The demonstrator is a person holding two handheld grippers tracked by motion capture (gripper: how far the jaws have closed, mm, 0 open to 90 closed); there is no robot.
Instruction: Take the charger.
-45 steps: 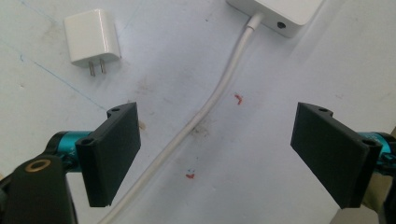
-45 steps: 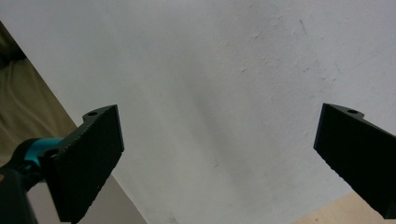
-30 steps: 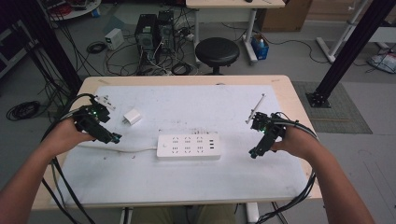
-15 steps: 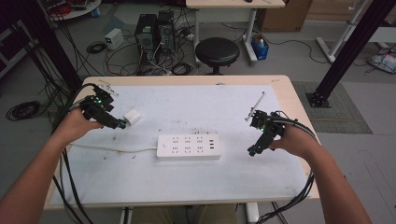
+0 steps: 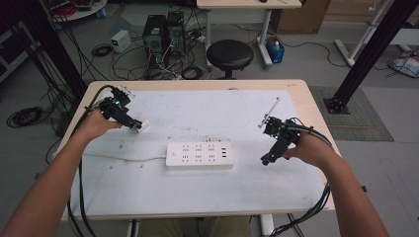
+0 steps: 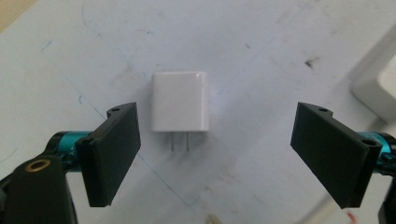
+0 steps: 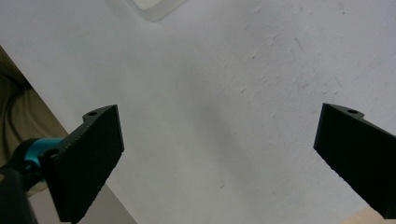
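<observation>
**Left tongs spread around a white plug adapter**

While the left tongs are seen at the upper left of the high view, held released just above the bench, a small white plug adapter is found right at their tips. Through the left gripper view the adapter is shown lying flat on the white surface, its two metal prongs pointed toward the camera, placed between the spread jaws but nearer the one at the left of the frame; neither jaw is seen touching it. A white power strip is laid across the middle of the high view, with its cord run off to the left. The right tongs are held at the right of that view, well apart from the strip's end, and their jaws are shown wide apart over bare bench in the right gripper view, with nothing grasped.
</observation>
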